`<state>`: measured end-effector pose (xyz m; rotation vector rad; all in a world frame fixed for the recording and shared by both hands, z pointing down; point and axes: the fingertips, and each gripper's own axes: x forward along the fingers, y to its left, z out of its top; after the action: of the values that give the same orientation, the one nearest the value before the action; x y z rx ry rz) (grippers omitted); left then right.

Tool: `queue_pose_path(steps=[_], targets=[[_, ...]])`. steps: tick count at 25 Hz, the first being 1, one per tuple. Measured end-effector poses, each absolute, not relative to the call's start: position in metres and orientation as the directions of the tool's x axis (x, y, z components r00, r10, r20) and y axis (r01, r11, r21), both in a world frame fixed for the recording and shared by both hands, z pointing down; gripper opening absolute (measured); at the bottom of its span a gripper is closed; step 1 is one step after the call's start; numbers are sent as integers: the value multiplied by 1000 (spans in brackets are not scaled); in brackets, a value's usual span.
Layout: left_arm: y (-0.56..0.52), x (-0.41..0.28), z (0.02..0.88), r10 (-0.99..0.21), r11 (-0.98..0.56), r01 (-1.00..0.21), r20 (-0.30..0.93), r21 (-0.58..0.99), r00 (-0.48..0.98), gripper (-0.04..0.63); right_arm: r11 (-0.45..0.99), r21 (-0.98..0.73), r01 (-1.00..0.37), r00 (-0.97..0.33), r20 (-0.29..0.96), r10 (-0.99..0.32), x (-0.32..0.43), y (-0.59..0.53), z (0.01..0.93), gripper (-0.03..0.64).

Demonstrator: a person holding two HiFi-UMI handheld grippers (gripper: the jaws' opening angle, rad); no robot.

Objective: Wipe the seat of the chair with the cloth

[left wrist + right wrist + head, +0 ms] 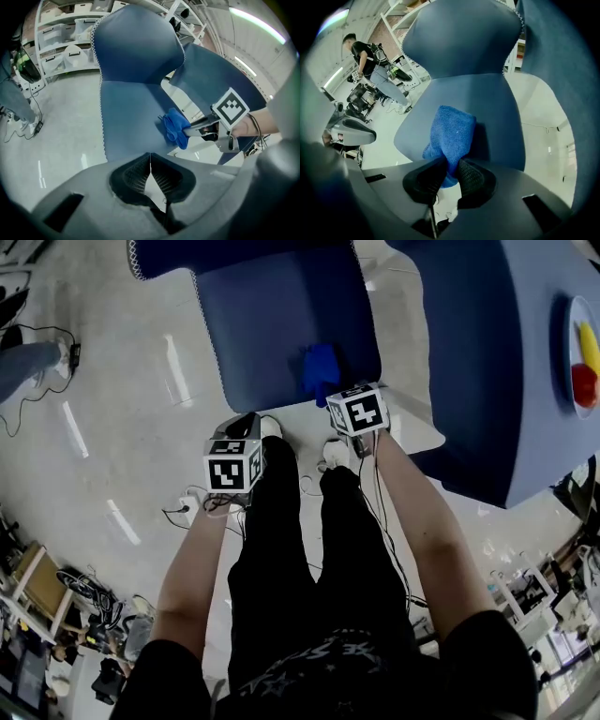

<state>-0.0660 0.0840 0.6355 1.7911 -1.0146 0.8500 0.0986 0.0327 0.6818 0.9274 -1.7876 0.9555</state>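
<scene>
A blue upholstered chair stands in front of me, its seat (277, 320) (129, 117) (464, 117) facing me. A blue cloth (320, 371) (176, 127) (452, 136) hangs over the seat's front right edge. My right gripper (330, 395) (449, 174) is shut on the cloth's lower end, seen from the side in the left gripper view (197, 131). My left gripper (246, 427) (150, 171) is shut with nothing between its jaws and hovers off the seat's front left corner, apart from the chair.
A blue-covered table (525, 362) stands to the right with a plate (574, 352) of fruit. Cables (187, 507) lie on the pale floor by my feet. White shelving (61, 42) sits behind the chair; a person (365, 51) stands far left.
</scene>
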Motion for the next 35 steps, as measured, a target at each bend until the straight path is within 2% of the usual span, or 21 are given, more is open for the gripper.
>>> queue_pose_path(steps=[9,12,15,24,35], targets=[[83,-1,622,-273,-349,-862,841,367,468,21,330,-140,-934,-219,951,-218,191,25,676,61],[85,8,612,-285,-354,-861,835,364,470,21,265,-157,-951,-216,953,-211,207,28,671,61],[89,13,600,-298,-349,-865,833,360,466,21,263,-158,-952,-215,956,-202,214,34,661,61],[86,19,550,-380,-322,-881,806,345,455,21,361,-188,-913,-284,930,-234,190,34,596,61],[70,42,430,-542,-325,-900,722,291,429,21,571,-196,-797,-433,844,-316,150,35,459,61]])
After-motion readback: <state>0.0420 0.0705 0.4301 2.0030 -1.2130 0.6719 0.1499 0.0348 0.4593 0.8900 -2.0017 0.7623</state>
